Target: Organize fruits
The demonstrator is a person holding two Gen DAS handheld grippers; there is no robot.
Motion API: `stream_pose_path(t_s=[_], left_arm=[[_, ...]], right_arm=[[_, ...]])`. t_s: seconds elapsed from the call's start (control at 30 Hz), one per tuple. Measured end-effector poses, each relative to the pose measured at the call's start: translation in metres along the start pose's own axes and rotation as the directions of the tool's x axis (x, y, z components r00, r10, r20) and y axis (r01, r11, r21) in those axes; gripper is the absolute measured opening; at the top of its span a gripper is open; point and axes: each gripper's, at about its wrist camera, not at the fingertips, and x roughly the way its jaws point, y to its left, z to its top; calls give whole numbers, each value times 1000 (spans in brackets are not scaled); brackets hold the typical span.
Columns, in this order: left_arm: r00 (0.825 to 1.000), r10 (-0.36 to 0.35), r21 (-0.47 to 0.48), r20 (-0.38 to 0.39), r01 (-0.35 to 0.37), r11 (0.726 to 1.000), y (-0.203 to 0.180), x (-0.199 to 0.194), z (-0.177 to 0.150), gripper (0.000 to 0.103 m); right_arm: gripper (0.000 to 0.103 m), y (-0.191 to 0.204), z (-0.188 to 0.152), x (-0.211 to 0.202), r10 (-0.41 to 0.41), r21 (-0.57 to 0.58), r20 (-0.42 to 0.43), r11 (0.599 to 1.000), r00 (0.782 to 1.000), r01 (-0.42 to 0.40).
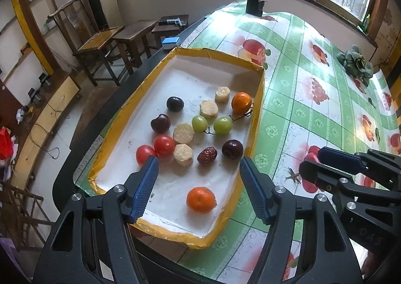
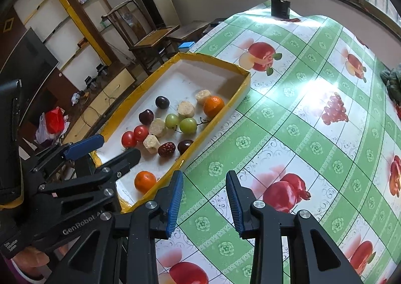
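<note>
Two grippers are hanging empty, the left gripper (image 1: 199, 187) spread wide over the tray (image 1: 258, 98) where every fruit is lying, the right gripper (image 2: 204, 198) narrower over bare cloth, so lowering the left squarely around the near orange (image 1: 201, 199) seems wisest.

The left gripper (image 2: 100, 148) hides the tray's (image 2: 244, 83) near-left corner.

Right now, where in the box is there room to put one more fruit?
The far end of the box, beyond the banana slices, is bare. Another bare patch surrounds the lone orange. The middle is crowded.
</note>
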Motion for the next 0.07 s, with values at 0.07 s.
stream_pose_path(t_s=[0.07], left_arm=[[1000, -2, 7, -4, 2, 1000, -3, 1, 1, 68]], right_arm=[[34, -3, -1, -1, -4, 7, 2, 1000, 1000, 4]])
